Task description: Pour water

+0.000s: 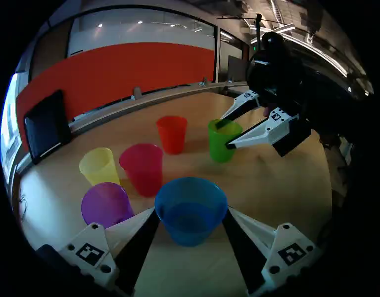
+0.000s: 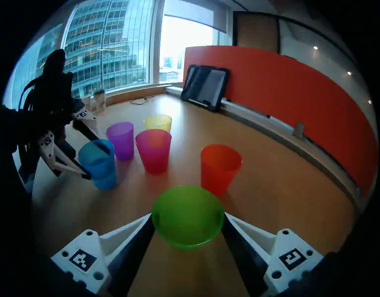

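A blue cup point(image 1: 191, 220) stands upright on the wooden table point(image 1: 274, 188), and my left gripper point(image 1: 190, 212) is shut on it, one finger pressed to each side. Its lower part looks darker, perhaps from water. Across the table a green cup point(image 1: 218, 148) is held the same way by my right gripper point(image 1: 223, 133). In the right gripper view, the green cup point(image 2: 187, 215) sits between the fingers of the right gripper point(image 2: 188, 221) and looks empty. Farther left in that view, the left gripper point(image 2: 93, 158) clasps the blue cup point(image 2: 103, 171).
Four loose cups stand between the two held ones: orange point(image 1: 171, 133), magenta point(image 1: 143, 168), yellow point(image 1: 98, 166) and purple point(image 1: 106, 203). A dark tablet point(image 2: 206, 85) leans at the table's far edge by an orange wall. A person's dark sleeve point(image 1: 289, 74) is behind the right gripper.
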A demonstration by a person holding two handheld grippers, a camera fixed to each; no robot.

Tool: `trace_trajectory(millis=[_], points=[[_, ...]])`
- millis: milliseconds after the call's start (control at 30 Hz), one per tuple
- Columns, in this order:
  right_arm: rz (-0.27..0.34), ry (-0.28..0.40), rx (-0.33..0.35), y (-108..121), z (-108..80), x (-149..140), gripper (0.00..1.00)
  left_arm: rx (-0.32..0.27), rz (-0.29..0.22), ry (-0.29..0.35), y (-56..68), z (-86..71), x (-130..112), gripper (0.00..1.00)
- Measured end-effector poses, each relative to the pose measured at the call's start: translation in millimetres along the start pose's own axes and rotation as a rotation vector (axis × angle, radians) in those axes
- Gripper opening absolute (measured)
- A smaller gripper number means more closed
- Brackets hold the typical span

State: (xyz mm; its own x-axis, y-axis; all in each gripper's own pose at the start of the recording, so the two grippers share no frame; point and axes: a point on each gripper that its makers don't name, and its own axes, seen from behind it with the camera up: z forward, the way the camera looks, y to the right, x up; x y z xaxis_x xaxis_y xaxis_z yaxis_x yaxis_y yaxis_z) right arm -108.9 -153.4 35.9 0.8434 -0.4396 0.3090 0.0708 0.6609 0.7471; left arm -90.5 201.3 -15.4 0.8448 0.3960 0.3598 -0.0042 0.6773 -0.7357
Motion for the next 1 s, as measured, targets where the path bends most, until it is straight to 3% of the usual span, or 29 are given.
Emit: trace_trajectory(millis=[400, 1000], points=[[-0.01, 0.092, -0.036, -7, -35.9, 41, 0.93, 0.031, 0.018, 0.103, 6.9, -29.5, 44, 0.85], [-0.009, 0.32, -0.073, -25, -86.7, 116, 0.93, 0.097, 0.032, 0.276, -2.8, -82.4, 116, 0.85]])
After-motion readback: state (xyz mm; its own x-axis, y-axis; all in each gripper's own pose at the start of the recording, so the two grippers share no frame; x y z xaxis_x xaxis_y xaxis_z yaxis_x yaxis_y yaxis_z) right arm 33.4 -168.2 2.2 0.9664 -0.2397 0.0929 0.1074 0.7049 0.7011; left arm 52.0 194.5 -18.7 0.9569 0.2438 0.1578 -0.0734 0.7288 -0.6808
